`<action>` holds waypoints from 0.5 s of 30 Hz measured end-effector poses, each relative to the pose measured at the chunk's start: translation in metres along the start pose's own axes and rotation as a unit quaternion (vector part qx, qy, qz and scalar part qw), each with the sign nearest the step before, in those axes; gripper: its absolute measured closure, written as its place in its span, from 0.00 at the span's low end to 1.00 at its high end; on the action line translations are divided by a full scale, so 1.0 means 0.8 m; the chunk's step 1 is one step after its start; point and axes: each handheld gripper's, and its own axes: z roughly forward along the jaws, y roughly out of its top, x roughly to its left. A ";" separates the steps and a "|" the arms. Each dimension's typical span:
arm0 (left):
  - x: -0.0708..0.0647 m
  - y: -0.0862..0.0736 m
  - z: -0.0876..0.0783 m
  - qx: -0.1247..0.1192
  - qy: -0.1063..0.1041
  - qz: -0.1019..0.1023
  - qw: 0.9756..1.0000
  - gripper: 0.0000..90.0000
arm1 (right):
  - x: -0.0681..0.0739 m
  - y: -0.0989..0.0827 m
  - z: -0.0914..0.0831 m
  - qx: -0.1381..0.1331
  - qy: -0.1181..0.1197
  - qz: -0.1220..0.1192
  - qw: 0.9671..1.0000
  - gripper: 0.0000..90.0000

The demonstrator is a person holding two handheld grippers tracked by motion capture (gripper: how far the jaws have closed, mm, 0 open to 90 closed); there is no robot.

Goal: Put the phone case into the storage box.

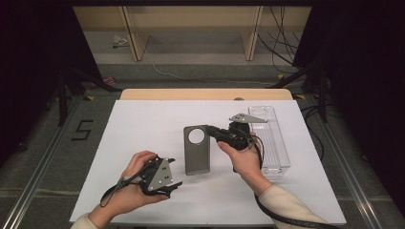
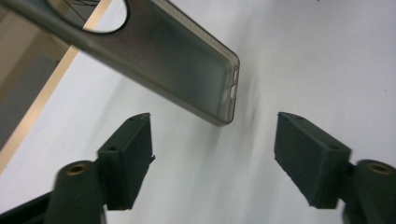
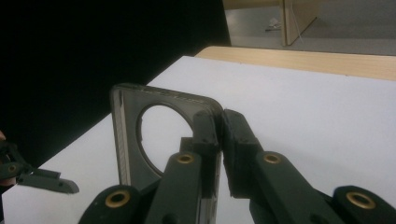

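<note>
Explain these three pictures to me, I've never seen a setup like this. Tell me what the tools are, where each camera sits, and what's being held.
A person holds a hand-held clamp in each hand, each with two black jaws. One camera looks down from above the white table; the other two ride on the clamps and look along their jaws. The right gripper is shut on the edge of a grey phone case with a round hole. The left gripper is open, its jaws apart near the case's lower end, pressing on nothing. A clear plastic tray lies at the right.
</note>
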 end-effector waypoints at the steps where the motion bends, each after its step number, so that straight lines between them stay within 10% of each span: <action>1: 0.001 -0.003 0.000 0.000 0.003 -0.004 1.000 0.26 | 0.000 0.000 0.000 -0.001 0.001 0.001 1.000 0.94; 15: 0.010 -0.039 -0.010 -0.006 0.013 -0.092 0.996 0.11 | -0.004 0.005 -0.005 -0.007 -0.006 0.003 1.000 0.94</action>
